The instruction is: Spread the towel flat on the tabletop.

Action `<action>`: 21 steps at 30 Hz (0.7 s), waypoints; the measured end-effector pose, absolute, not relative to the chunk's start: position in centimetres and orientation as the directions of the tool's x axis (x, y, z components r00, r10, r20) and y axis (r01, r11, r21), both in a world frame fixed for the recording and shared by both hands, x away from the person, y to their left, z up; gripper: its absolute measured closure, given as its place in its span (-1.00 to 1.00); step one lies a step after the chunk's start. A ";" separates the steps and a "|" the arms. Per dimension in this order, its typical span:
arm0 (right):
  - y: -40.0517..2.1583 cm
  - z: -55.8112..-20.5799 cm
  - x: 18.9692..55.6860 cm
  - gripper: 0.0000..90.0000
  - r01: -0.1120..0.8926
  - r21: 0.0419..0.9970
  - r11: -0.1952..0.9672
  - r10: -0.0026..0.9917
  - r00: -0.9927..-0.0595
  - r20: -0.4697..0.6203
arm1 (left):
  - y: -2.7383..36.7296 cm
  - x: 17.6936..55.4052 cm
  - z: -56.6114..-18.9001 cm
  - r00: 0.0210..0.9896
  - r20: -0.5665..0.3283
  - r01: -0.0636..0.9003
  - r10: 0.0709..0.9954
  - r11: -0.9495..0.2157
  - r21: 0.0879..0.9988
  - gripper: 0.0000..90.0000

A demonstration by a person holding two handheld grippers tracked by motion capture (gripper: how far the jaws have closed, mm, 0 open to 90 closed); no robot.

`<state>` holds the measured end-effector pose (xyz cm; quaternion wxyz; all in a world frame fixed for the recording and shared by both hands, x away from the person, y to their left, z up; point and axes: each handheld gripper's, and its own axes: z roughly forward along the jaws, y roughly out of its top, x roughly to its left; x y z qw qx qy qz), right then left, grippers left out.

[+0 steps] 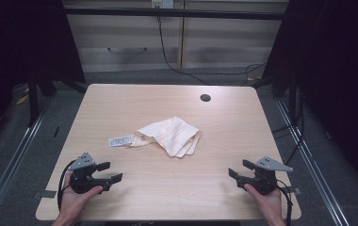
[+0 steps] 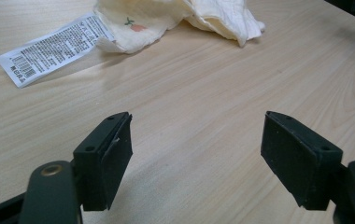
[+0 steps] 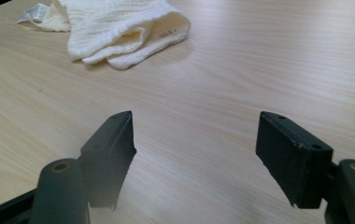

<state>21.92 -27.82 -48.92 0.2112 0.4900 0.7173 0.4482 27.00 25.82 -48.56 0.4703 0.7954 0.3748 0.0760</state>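
Item: crumpled cream muslin cloth [image 1: 172,135], white paper tag [image 1: 120,141] | left gripper [image 1: 112,172], right gripper [image 1: 234,169]: jaws apart, empty | step: likely pre-reach | next: approach cloth edges.

The right claw [image 3: 195,158] gapes empty above the desk [image 3: 269,60]; a cream cloth [image 3: 119,28], seemingly folded, lies beyond.

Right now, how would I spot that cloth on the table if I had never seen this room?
Start at the wooden table and look to its middle. There lies a crumpled cream cloth, loosely folded, with a small fruit print near one edge. A white printed label with a barcode sticks out at its left, which nothing else on the table has.
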 end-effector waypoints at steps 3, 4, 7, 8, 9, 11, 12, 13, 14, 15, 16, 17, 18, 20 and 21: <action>-27.7 -48.8 22.0 -0.39 0.507 0.855 0.113 0.887 -0.439 0.144 | 25.8 27.0 -48.6 0.707 -0.225 0.522 0.671 -0.280 0.805 -0.45; -27.7 -48.6 22.0 -0.39 0.511 0.853 0.103 0.877 -0.451 0.165 | 25.7 27.1 -48.7 0.703 -0.223 0.528 0.676 -0.285 0.800 -0.45; -27.6 -48.6 22.1 -0.39 0.518 0.848 0.106 0.874 -0.456 0.169 | 25.6 27.2 -48.7 0.705 -0.218 0.527 0.675 -0.292 0.798 -0.44; -27.4 -48.7 22.3 -0.39 0.528 0.843 0.100 0.870 -0.458 0.183 | 25.4 27.3 -48.8 0.708 -0.230 0.536 0.668 -0.294 0.791 -0.44; -27.4 -48.7 22.4 -0.39 0.533 0.840 0.102 0.867 -0.462 0.188 | 25.3 27.4 -48.8 0.712 -0.223 0.535 0.665 -0.309 0.786 -0.44; -27.3 -48.6 22.6 -0.39 0.538 0.836 0.107 0.867 -0.462 0.186 | 25.2 27.4 -48.8 0.716 -0.221 0.535 0.662 -0.317 0.783 -0.43; -27.2 -48.4 22.7 -0.39 0.538 0.835 0.117 0.866 -0.466 0.179 | 25.1 27.4 -48.8 0.719 -0.225 0.535 0.658 -0.317 0.783 -0.37; -27.2 -48.4 22.7 -0.39 0.538 0.835 0.117 0.866 -0.466 0.179 | 25.1 27.4 -48.8 0.723 -0.232 0.537 0.651 -0.317 0.782 -0.37; -27.2 -48.2 22.8 -0.39 0.536 0.836 0.122 0.865 -0.470 0.176 | 25.1 27.3 -48.8 0.725 -0.240 0.536 0.645 -0.310 0.785 -0.28; -27.0 -47.8 23.1 -0.39 0.544 0.829 0.128 0.869 -0.465 0.170 | 25.1 27.2 -48.7 0.728 -0.240 0.527 0.642 -0.300 0.795 -0.17; -26.8 -47.8 23.3 -0.39 0.548 0.824 0.140 0.868 -0.468 0.164 | 25.2 27.2 -48.7 0.728 -0.241 0.525 0.642 -0.295 0.798 -0.16; -26.5 -47.8 23.6 -0.42 0.553 0.818 0.156 0.865 -0.477 0.157 | 25.2 27.2 -48.7 0.728 -0.241 0.525 0.642 -0.295 0.798 -0.11; -26.1 -47.8 23.8 -0.44 0.557 0.813 0.169 0.857 -0.491 0.159 | 25.2 27.1 -48.6 0.732 -0.237 0.518 0.639 -0.296 0.803 -0.06; -25.8 -47.8 23.9 -0.44 0.559 0.810 0.176 0.849 -0.502 0.162 | 25.2 27.0 -48.6 0.740 -0.229 0.509 0.632 -0.304 0.805 -0.02; -25.4 -47.7 24.1 -0.44 0.556 0.811 0.184 0.845 -0.511 0.159 | 25.2 26.9 -48.5 0.752 -0.221 0.495 0.621 -0.309 0.812 -0.02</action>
